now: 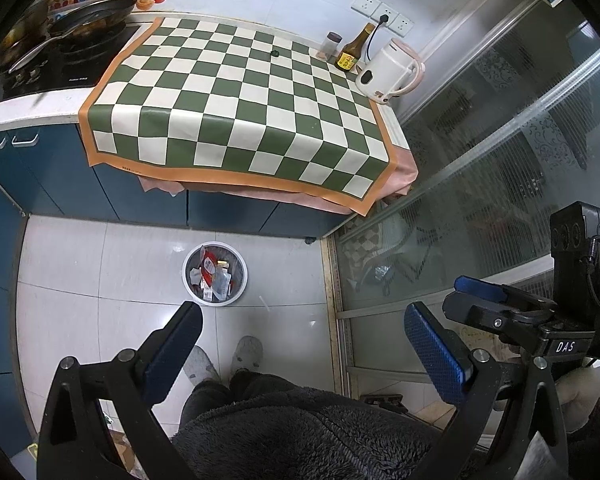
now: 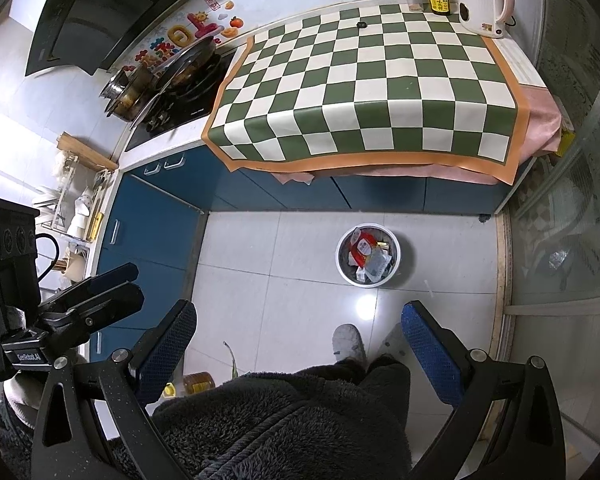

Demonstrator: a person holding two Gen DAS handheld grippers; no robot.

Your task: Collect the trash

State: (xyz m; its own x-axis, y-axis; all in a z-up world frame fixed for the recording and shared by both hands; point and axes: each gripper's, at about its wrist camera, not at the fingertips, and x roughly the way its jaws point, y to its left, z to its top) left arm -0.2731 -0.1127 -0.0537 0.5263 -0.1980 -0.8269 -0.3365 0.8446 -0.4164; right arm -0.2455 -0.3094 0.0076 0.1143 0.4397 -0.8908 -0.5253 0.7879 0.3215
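Pale tiled floor (image 1: 100, 280); blue cabinets (image 2: 156, 232); glass door (image 1: 500, 184)

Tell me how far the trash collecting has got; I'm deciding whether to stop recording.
Done: the bin on the floor holds wrappers and packets. In hand: nothing, since the left tongs and right tongs are both open and empty. Left: maybe one small dark object on the checkered cloth; whether it is trash is unclear.
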